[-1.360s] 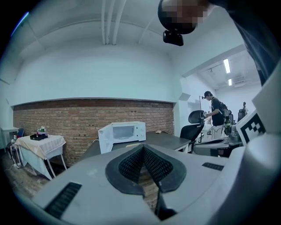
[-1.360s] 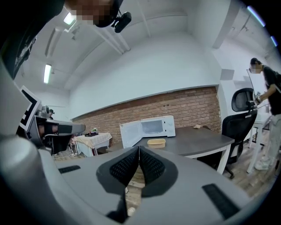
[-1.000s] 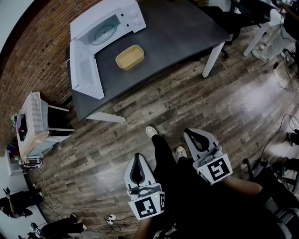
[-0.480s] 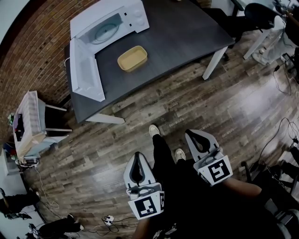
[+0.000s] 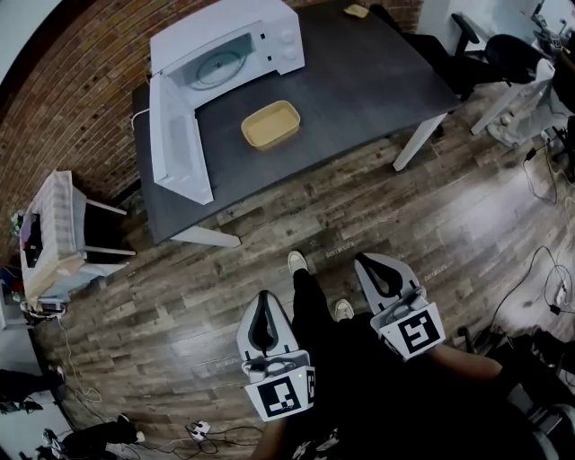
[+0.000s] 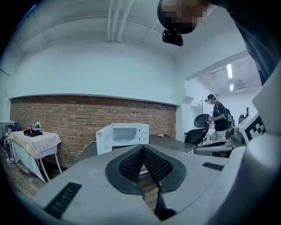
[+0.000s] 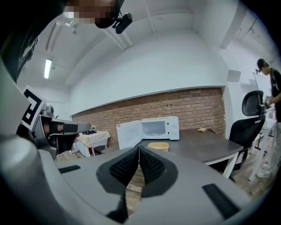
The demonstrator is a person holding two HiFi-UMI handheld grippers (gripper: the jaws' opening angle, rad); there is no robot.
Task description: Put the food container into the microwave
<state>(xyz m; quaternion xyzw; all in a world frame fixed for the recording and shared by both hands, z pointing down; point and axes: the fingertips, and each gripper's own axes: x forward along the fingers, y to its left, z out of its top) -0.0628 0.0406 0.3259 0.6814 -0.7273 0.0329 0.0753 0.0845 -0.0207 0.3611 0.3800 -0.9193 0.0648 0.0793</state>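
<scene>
A yellow food container (image 5: 270, 124) sits on the dark table (image 5: 359, 81), in front of the white microwave (image 5: 229, 49), whose door (image 5: 178, 139) stands wide open. Both grippers hang low over the wooden floor, far from the table. My left gripper (image 5: 264, 296) is shut with nothing in it, its jaws meeting at the tip (image 6: 142, 147). My right gripper (image 5: 367, 259) is shut and empty too (image 7: 139, 148). The right gripper view shows the container (image 7: 158, 146) and the microwave (image 7: 156, 128) ahead. The left gripper view shows the microwave (image 6: 125, 135).
A small cloth-covered side table (image 5: 49, 225) stands left of the main table. Office chairs (image 5: 503, 49) stand at the right, and a person (image 6: 218, 115) stands there. Cables (image 5: 202, 429) lie on the floor. A small tan object (image 5: 357, 11) lies at the table's far corner.
The table, microwave and container have slid right and slightly down in the head view, as the view shifted. Both grippers keep their place and stay shut.
</scene>
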